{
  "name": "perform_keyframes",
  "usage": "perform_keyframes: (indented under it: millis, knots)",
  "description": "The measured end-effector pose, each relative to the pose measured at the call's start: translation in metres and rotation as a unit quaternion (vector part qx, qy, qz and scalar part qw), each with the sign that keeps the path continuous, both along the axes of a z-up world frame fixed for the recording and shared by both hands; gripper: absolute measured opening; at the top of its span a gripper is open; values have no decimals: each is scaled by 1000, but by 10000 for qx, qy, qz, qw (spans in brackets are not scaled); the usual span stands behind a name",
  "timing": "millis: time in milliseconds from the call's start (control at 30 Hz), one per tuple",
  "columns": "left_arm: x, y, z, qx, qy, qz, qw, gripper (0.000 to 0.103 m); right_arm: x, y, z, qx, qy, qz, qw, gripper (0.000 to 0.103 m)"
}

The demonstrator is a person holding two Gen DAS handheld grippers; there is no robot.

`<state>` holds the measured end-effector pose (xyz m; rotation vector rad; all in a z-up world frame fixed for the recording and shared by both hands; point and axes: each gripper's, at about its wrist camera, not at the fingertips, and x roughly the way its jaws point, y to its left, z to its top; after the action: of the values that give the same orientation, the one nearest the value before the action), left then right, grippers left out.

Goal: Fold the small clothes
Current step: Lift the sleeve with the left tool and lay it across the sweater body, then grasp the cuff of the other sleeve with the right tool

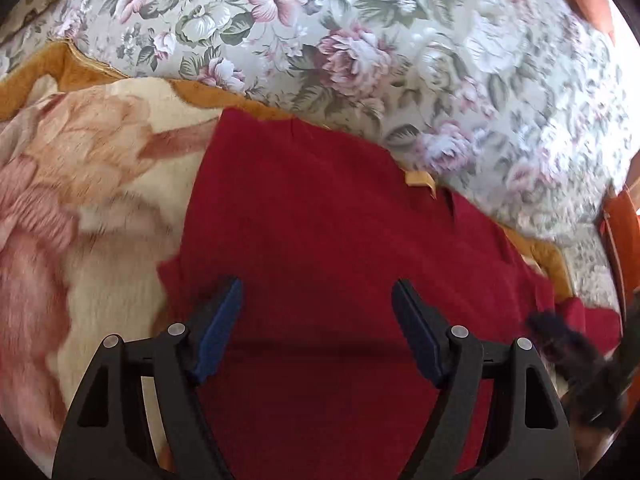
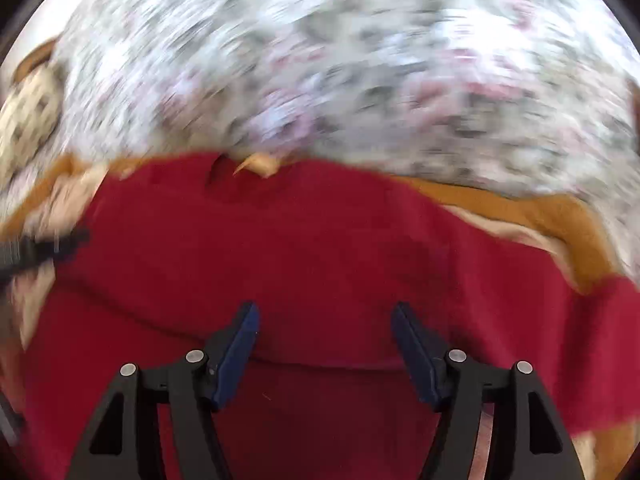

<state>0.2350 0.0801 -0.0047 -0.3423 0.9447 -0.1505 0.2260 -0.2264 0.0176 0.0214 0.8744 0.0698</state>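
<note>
While both wrist views are partly blurred, the layout reads fine: red garment (image 1: pixel 320 240) lies spread flat on a cream and pink plush blanket (image 1: pixel 80 208) with a mustard-brown border (image 1: pixel 68 68), and beyond that border is a floral bedspread (image 1: pixel 360 40) in grey-green and pink. Left gripper (image 1: pixel 316 300) hangs over the garment, jaws wide, nothing between the 2 blue pads (image 1: pixel 220 328); cannot tell whether the tips touch the cloth. Right gripper (image 2: pixel 324 320) is also over the red garment (image 2: pixel 300 248), jaws wide, blue pads (image 2: pixel 236 356) bare, and a crease in the fabric runs just ahead of them. Garment's far edge sits along the blanket's border where it meets the floral bedspread (image 2: pixel 340 60), with a tan tag or neck label (image 1: pixel 420 180) at that edge, also seen in the right view (image 2: pixel 256 166). In the left view, a dark blurred shape (image 1: pixel 572 364) at the right edge is touching or just beside the garment's side; too smeared to identify. A strip of reddish wood (image 1: pixel 624 236) shows at the far right past the bedspread.
</note>
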Motion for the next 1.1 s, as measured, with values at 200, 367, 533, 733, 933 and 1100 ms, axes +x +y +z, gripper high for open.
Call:
perform_keyframes:
  millis: [200, 367, 533, 733, 933, 1100]
  knots:
    - [-63, -24, -9, 147, -202, -137, 9996, 77, -99, -120, 71, -364, -1353, -1316, 9814, 66]
    - [-70, -47, -24, 669, -517, -348, 9958, 85, -167, -249, 87, -332, -1590, -2899, 9432, 66]
    - [-68, -51, -28, 787, -497, -427, 9947, 88, -183, -323, 74, 658, -1403, -3204, 9345, 66]
    - [-70, -49, -28, 720, -511, -421, 9952, 88, -169, -337, 76, 874, -1638, -2988, 9361, 62]
    - [-70, -50, -29, 739, -508, -425, 9951, 89, -168, -341, 67, 1552, -1525, -2704, 9379, 40]
    - [-70, -51, -29, 773, -499, -432, 9948, 89, -170, -336, 66, 1593, -1534, -2705, 9370, 37]
